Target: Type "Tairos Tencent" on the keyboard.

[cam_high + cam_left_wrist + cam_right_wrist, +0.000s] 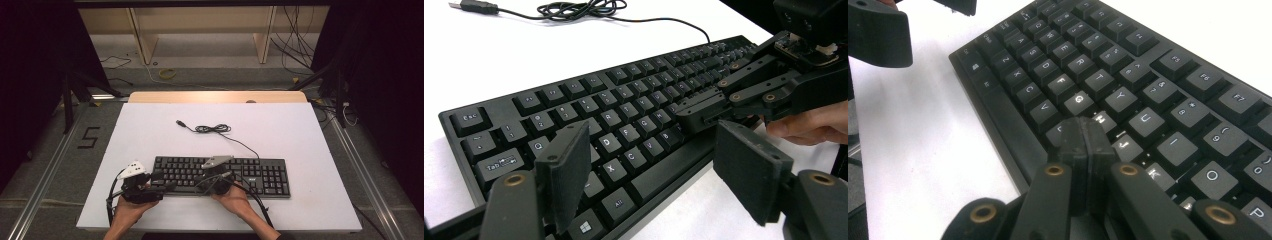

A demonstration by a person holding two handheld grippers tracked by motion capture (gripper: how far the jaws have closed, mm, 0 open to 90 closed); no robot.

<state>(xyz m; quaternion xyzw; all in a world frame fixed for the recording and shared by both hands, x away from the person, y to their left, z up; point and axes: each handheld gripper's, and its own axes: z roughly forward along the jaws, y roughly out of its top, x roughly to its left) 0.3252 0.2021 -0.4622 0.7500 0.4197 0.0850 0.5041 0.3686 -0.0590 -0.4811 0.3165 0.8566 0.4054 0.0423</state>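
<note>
Two grippers over the long black plastic keyboard (222, 175), lying left-right, cable rearward: left gripper (651, 172) gaping empty, right gripper (1087, 145) pinched closed, perhaps touching H.

The keyboard (624, 125) looked like black plastic — matt on the frame, with a slight sheen on the key caps. The left gripper (654, 180) had matt black pads (566, 175) with a rough, grainy face and brass-coloured metal rivets, and the table (280, 130) was a smooth, matt white sheet — its far edge looked like pale wood.
</note>
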